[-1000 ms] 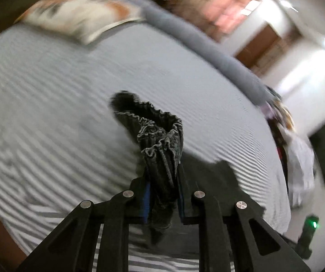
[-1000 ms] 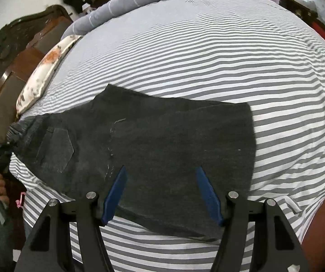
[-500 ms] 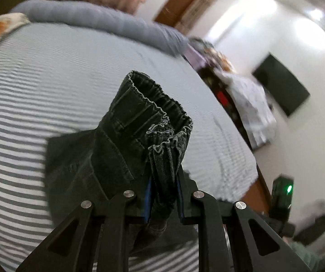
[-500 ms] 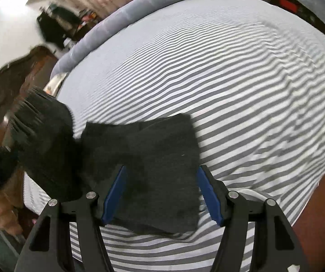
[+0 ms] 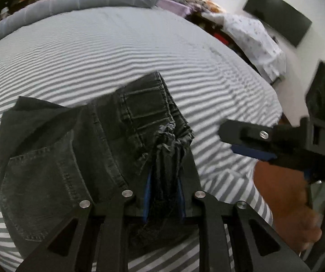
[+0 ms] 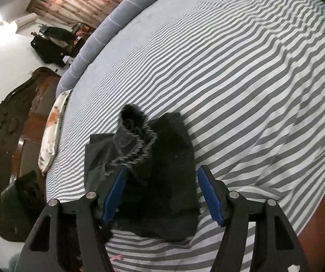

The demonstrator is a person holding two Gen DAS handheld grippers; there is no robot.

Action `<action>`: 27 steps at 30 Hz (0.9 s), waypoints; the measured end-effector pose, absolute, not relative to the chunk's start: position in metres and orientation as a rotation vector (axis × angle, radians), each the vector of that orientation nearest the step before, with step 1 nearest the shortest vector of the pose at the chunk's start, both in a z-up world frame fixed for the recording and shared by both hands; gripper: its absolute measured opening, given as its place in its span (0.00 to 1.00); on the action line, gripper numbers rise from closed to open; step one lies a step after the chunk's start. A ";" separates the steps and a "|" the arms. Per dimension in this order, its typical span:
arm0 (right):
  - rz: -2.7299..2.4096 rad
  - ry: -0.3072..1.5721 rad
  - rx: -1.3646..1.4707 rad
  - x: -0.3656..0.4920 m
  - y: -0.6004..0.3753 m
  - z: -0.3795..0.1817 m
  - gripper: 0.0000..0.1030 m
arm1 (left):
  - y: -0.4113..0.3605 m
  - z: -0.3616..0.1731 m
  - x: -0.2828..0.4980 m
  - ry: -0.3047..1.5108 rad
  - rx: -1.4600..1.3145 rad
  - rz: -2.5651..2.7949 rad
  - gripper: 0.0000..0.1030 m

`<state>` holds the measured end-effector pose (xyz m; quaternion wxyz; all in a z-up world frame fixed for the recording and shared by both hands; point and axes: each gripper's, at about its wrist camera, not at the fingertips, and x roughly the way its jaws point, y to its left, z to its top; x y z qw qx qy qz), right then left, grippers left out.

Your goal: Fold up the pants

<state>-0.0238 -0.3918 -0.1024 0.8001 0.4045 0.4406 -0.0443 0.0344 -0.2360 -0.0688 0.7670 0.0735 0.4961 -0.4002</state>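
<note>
Our left gripper (image 5: pixel 164 196) is clamped narrow on the bunched waistband of the pants (image 5: pixel 76 158), and the right gripper (image 6: pixel 161 195) hangs with fingers wide, holding nothing, just above the folded part. The pants lie on the near side of the striped bed (image 6: pixel 241 79), dark denim, already doubled over, waistband end raised over the lower layers. Risk as we judge it: the waistband is gathered in a wad, so if we let go here it likely lands crumpled and off the edge of the layer below, leaving a crooked fold. A pull toward the near edge could also drag the whole stack off the mattress, since it sits close to that edge. Nothing lies on the sheet in the path. A grey bolster (image 5: pixel 76 0) runs along the far side, a floral pillow (image 6: pixel 51 133) sits at the left by the wooden headboard (image 6: pixel 10 136), both well apart. In the left view the right gripper sits close at the right, so the two could bump.
</note>
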 end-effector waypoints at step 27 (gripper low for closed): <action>-0.076 1.116 0.556 0.012 -0.336 -0.093 0.08 | -0.104 -0.070 0.081 1.076 0.032 -0.563 0.43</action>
